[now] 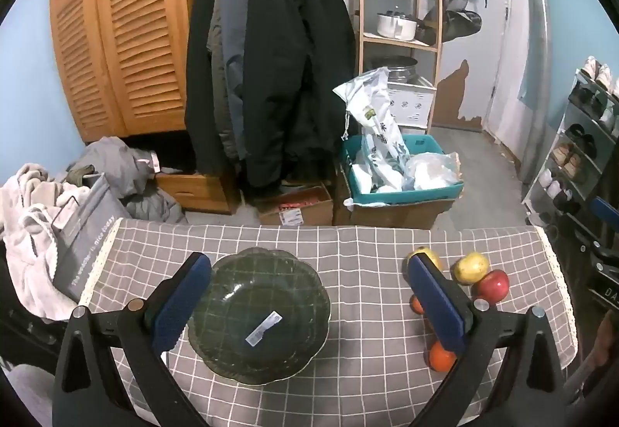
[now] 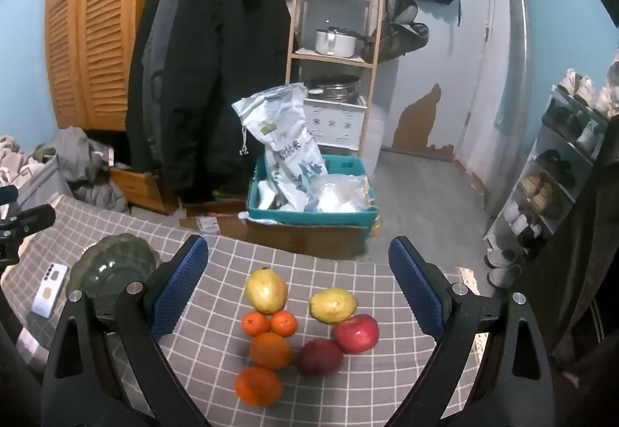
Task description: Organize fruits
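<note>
Both tongs hang wide open and hold nothing above a table spread with grey checked cloth. At far left in the left wrist view, a grey bag printed "The weather is nice today" stands against the table edge beside a heap of pale laundry. The left gripper straddles a dark green glass bowl carrying a white sticker too small to read; its right finger blocks part of the fruit pile from that camera. In the right wrist view, a white phone lies just left of the bowl. The right gripper frames the fruit: two yellow pears at the back, two small oranges touching the left pear, two larger oranges nearer the camera, and two red apples to the right. Beyond the table stand dark coats, a teal crate of printed white bags whose lettering is illegible, and a wooden shelf.
</note>
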Action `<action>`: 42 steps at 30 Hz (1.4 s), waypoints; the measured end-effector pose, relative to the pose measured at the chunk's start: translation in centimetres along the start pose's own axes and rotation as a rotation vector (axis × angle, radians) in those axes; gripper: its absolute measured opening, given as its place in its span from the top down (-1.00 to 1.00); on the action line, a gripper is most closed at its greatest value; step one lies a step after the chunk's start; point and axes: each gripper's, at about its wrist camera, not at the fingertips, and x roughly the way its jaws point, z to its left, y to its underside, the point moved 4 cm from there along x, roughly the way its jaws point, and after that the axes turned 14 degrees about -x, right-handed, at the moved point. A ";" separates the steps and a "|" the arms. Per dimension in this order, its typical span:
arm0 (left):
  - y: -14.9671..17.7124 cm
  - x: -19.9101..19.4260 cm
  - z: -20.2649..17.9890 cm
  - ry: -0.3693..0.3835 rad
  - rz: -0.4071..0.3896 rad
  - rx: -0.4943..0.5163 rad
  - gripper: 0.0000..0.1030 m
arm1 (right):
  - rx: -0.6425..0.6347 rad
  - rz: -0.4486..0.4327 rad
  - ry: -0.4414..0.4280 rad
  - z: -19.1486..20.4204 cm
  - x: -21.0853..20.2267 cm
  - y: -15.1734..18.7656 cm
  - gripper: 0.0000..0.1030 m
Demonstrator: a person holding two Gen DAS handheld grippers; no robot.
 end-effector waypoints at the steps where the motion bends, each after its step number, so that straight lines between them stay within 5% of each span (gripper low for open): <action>1: 0.0 0.0 0.0 0.005 -0.001 -0.001 -0.99 | 0.000 0.000 0.000 0.0 0.0 0.0 -0.80; 42: -0.2 -1.1 0.3 -0.007 -0.043 0.014 -0.99 | 0.002 -0.008 -0.004 1.0 0.2 -0.3 -0.80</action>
